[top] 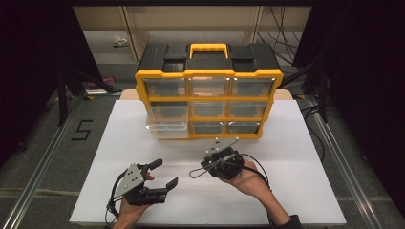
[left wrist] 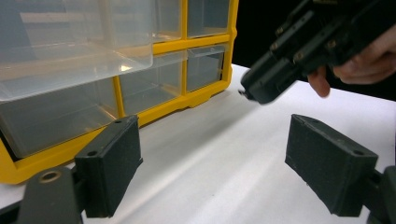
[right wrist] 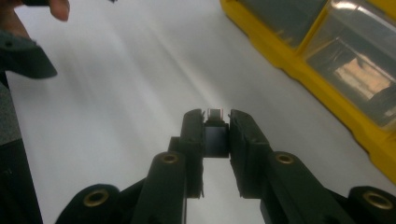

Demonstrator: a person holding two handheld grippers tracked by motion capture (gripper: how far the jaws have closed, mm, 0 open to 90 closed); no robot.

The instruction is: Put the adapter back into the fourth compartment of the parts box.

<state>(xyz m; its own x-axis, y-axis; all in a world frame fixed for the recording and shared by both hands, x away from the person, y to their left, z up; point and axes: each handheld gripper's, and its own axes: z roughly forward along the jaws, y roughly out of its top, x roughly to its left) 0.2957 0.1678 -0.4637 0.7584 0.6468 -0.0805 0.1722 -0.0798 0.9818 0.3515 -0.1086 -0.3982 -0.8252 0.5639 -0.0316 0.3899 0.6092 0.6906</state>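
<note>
A yellow and black drawer cabinet stands at the back of the white board. Its clear middle-left drawer is pulled out, and the left gripper view has that drawer at the upper left. My left gripper sits near the board's front with its jaws wide apart and nothing between them. My right gripper hovers just in front of the cabinet's bottom row. It is shut on a small dark block with a pale top.
Bare white board lies between the two grippers and the cabinet's front. Cables trail from both grippers, one looping on the board. Dark frame posts and floor rails flank the table. A "5" mark is on the floor at left.
</note>
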